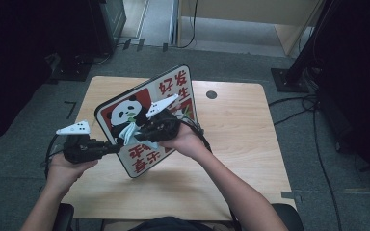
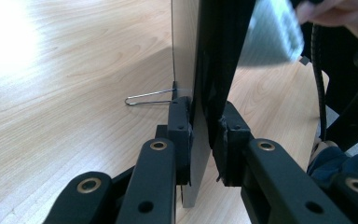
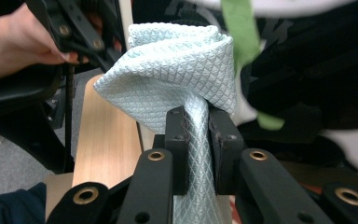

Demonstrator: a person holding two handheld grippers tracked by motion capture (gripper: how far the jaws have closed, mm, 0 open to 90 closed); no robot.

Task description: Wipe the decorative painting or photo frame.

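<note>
Right gripper view — cloth (image 3: 177, 70) pinched between fingers (image 3: 176, 140), bunched beyond.

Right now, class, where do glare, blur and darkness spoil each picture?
Left gripper view: glare whitens the table at top left, and the cloth is smeared. Right gripper view: the sign behind the sharp cloth is out of focus. High view: the room's edges are very dark.

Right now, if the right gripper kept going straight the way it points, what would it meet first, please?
Probably the panda sign: the right gripper, shut on the pale blue cloth, points straight at its printed face, cloth leading.
</note>
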